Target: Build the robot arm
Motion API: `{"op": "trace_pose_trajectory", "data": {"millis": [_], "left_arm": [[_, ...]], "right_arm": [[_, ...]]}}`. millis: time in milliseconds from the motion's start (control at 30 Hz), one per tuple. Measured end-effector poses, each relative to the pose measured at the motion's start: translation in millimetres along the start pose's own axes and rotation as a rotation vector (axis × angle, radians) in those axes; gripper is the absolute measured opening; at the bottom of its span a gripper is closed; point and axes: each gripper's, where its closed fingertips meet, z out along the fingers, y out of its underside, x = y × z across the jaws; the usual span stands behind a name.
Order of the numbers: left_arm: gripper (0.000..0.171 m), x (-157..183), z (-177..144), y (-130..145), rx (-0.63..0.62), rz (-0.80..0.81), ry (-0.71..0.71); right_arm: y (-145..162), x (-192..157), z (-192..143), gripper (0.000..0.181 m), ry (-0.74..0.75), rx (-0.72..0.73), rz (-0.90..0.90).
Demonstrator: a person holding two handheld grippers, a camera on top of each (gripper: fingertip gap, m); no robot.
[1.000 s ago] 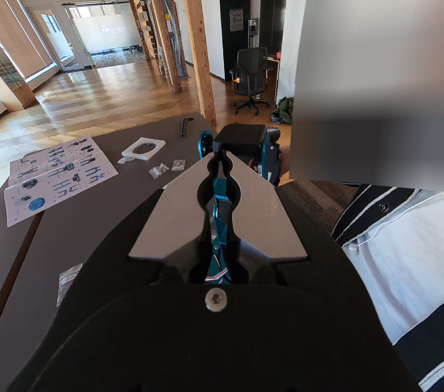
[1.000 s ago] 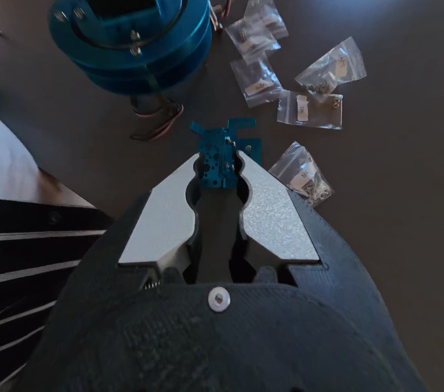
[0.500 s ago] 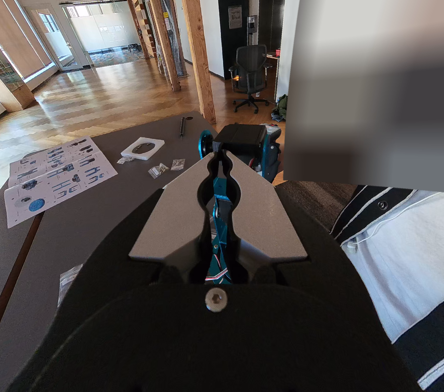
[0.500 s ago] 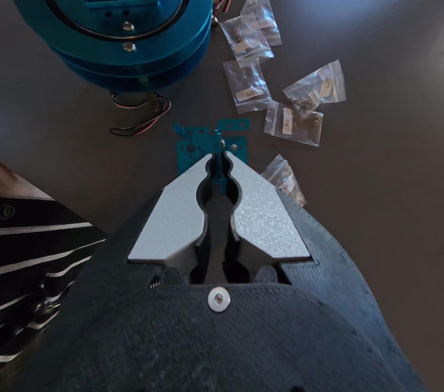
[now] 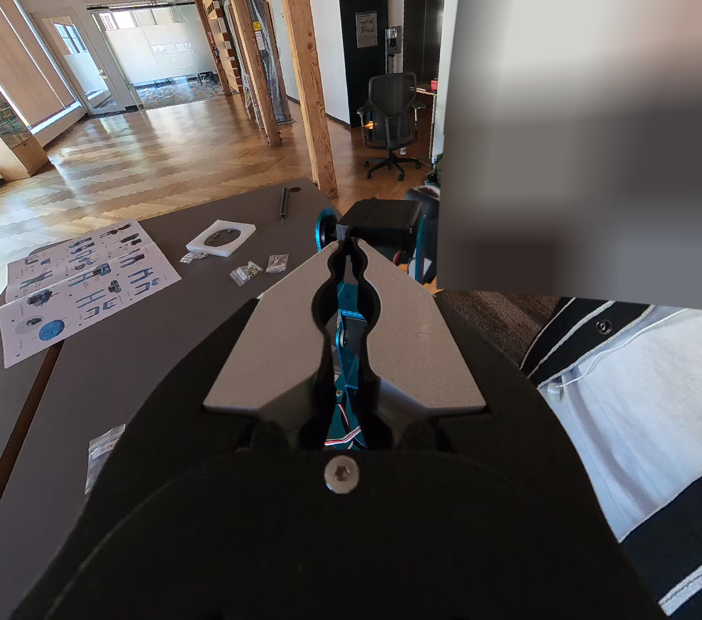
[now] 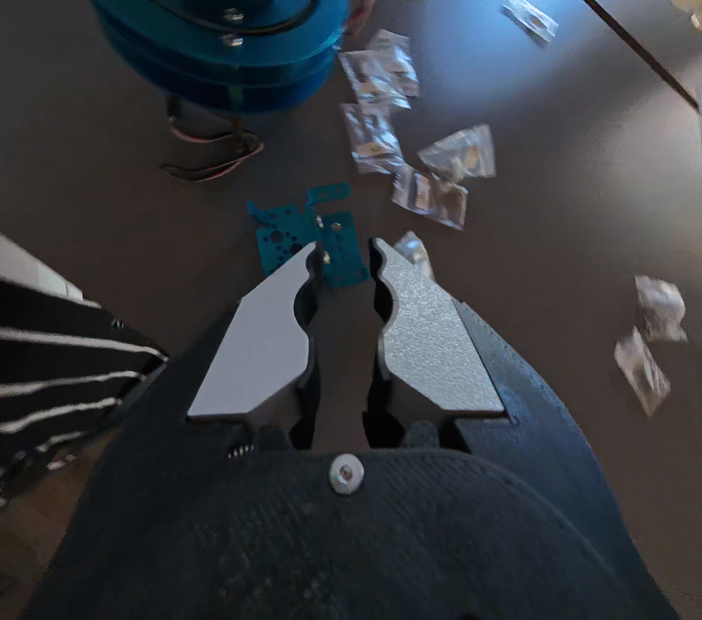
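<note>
On the dark table [image 6: 569,184] stands a blue round base [image 6: 212,43] whose upright blue frame [image 5: 347,355] is pinched by the left gripper [image 5: 346,244], while the right gripper [image 6: 343,248], jaws spread, hovers over a flat blue bracket [image 6: 300,237] beside small clear bags [image 6: 376,142]

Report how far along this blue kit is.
Done: the round blue base is bolted together. In hand: left gripper shut on the blue frame; right gripper open over a loose blue bracket. Left: that bracket and the screw bags lie unattached on the table.
</note>
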Motion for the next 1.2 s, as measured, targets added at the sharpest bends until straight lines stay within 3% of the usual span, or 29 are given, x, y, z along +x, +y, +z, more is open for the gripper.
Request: {"op": "trace_pose_trajectory", "data": {"millis": [100, 200, 300, 367, 467, 667, 833, 900, 1000, 1100, 1200], "left_arm": [[0.000, 1, 0, 0, 0.002, -0.001, 0.002], [0.000, 0, 0, 0, 0.002, -0.002, 0.001], [0.000, 1, 0, 0, 0.004, -0.005, 0.006], [0.000, 1, 0, 0, 0.003, -0.005, 0.007], [0.000, 1, 0, 0, 0.002, -0.005, 0.010], [0.000, 4, 1, -1, -0.008, 0.002, 0.014], [0.000, 6, 3, -1, -0.009, 0.003, 0.021], [0.000, 6, 3, -1, -0.007, 0.002, 0.022], [0.000, 6, 3, -1, -0.010, 0.006, 0.025], [0.000, 6, 3, -1, -0.010, 0.010, 0.025], [0.000, 6, 3, 0, -0.008, 0.008, 0.027]], "right_arm": [[9, 1, -16, 0.035, 0.001, -0.051, 0.296], [22, -3, -24, 0.034, 0.033, -0.106, 0.479], [16, -23, -20, 0.037, -0.058, -0.067, 0.648], [11, -20, -20, 0.036, 0.029, -0.043, 0.509], [-3, -15, -20, 0.036, 0.184, -0.013, 0.115], [1, -17, 2, 0.026, 0.082, -0.239, -0.128], [10, -21, 14, 0.019, -0.084, -0.353, -0.055], [10, -21, 18, 0.006, -0.144, -0.326, -0.022], [3, -23, 17, 0.003, -0.247, -0.252, 0.103], [3, -32, 12, 0.004, -0.397, -0.222, 0.251], [8, -35, 13, 0.009, -0.434, -0.220, 0.240]]}}
